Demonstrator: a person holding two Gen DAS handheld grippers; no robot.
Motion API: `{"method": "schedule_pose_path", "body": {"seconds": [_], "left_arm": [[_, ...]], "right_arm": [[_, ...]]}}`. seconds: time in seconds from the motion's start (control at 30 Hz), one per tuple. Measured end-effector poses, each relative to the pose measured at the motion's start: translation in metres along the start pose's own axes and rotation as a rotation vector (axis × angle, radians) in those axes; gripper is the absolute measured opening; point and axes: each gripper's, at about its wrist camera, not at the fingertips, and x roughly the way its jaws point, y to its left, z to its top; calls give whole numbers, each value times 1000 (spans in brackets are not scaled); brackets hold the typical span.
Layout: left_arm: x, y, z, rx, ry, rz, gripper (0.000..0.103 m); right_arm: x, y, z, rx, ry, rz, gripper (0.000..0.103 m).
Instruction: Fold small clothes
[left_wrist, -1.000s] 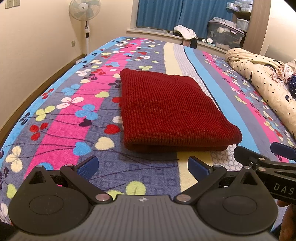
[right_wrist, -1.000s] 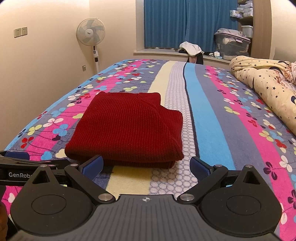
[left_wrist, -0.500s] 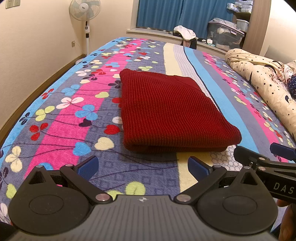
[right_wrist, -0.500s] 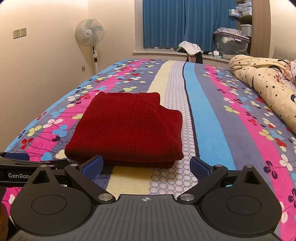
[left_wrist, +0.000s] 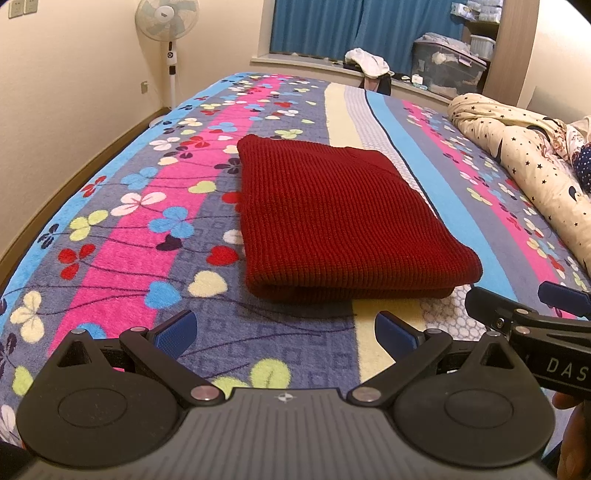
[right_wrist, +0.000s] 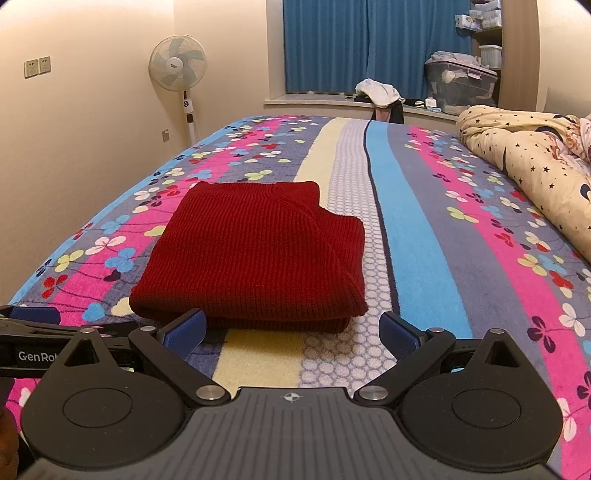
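Note:
A dark red knit sweater (left_wrist: 340, 218) lies folded into a thick rectangle on the striped flowered blanket (left_wrist: 147, 229); it also shows in the right wrist view (right_wrist: 255, 258). My left gripper (left_wrist: 284, 332) is open and empty, just short of the sweater's near folded edge. My right gripper (right_wrist: 291, 332) is open and empty, also just in front of that edge. Each gripper shows at the side of the other's view.
A rolled cream star-print quilt (left_wrist: 524, 158) lies along the bed's right side. A standing fan (right_wrist: 177, 74) is by the left wall. Blue curtains, a window ledge with clothes (right_wrist: 380, 94) and storage boxes (right_wrist: 461, 83) are at the far end.

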Motion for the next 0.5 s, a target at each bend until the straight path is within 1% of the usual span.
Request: {"method": "schedule_pose_path", "body": {"seconds": [0.5], "left_arm": [[1,0,-1,1,5,2,102]], "right_arm": [[2,2,1,9,12,-3,99]]}}
